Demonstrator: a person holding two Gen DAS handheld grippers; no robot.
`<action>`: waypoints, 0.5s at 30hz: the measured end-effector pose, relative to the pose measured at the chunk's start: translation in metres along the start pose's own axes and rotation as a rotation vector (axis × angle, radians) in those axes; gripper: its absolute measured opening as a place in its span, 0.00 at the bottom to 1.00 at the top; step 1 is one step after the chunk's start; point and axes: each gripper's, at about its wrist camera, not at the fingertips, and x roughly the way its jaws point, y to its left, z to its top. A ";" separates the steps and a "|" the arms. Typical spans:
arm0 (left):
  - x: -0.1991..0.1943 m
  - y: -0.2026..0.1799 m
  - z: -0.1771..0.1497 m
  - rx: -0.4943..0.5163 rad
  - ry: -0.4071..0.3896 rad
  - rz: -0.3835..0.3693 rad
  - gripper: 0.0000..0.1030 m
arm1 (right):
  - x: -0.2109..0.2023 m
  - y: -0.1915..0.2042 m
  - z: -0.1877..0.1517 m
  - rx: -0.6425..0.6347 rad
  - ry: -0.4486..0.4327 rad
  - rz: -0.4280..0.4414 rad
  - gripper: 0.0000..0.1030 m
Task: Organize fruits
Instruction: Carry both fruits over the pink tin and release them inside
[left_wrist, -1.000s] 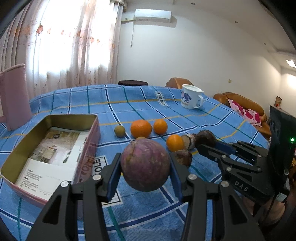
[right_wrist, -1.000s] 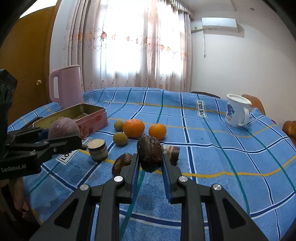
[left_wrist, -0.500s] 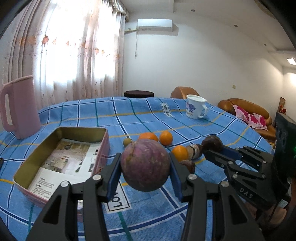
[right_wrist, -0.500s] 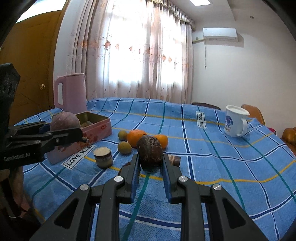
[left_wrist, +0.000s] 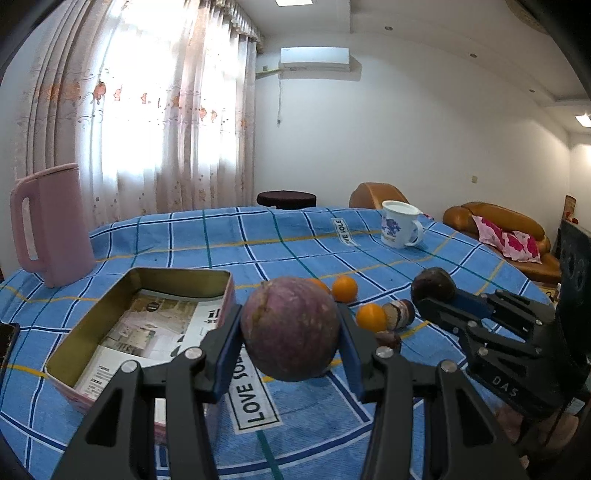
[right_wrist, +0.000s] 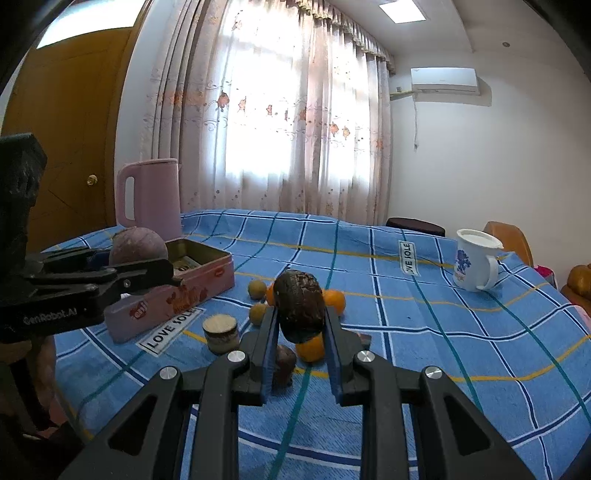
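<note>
Clearly clamped: left claw (left_wrist: 291, 345) around a round purple fruit (left_wrist: 291, 329), raised above the bench (left_wrist: 295, 243) beside the open tin box (left_wrist: 155, 325). Right claw (right_wrist: 301, 350) pinched on a dark wrinkled fruit (right_wrist: 300, 311), likewise lifted. Only from the right wrist: two small greenish fruits (right_wrist: 257, 289) and a little jar (right_wrist: 221, 332). Only from the left: paper (left_wrist: 147, 332) lining the box.

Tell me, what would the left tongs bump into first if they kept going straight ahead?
Probably the oranges. The left tongs hold a purple fruit above the tablecloth, with the tin box off to their left. Two oranges peek out just behind the fruit, though depth is hard to judge.
</note>
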 end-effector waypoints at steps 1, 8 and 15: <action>0.000 0.002 0.001 -0.003 0.000 0.003 0.49 | 0.001 0.002 0.001 -0.006 -0.001 0.000 0.24; -0.002 0.015 0.006 -0.024 -0.003 0.022 0.49 | 0.009 0.011 0.017 -0.020 -0.002 0.041 0.24; 0.003 0.046 0.016 -0.060 0.016 0.061 0.49 | 0.029 0.029 0.049 -0.031 0.006 0.128 0.24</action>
